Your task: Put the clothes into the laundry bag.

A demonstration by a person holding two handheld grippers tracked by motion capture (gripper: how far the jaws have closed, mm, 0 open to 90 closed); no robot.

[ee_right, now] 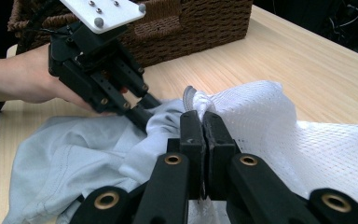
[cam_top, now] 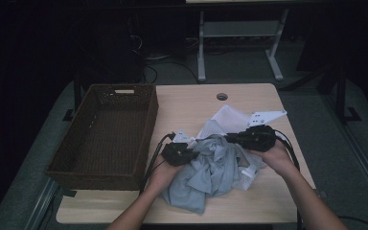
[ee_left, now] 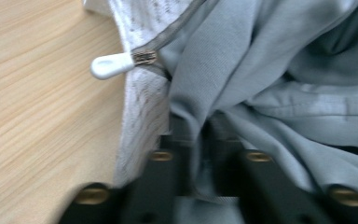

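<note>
At a wooden table [cam_top: 249,201], the left gripper [ee_left: 199,154] pinches a grey shirt [cam_top: 211,172] half inside a white mesh bag [ee_right: 279,126], whose edge the right gripper [ee_right: 202,140] clamps, so bagging looks unfinished, the wicker basket [cam_top: 76,163] empty.

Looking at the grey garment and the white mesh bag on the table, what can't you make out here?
- Grey garment: its type; crumpled, high view.
- Mesh bag: its opening; under cloth and right gripper.
- Left gripper: jaw tips; buried in grey folds, blurred.
- Basket: floor too dim.
</note>
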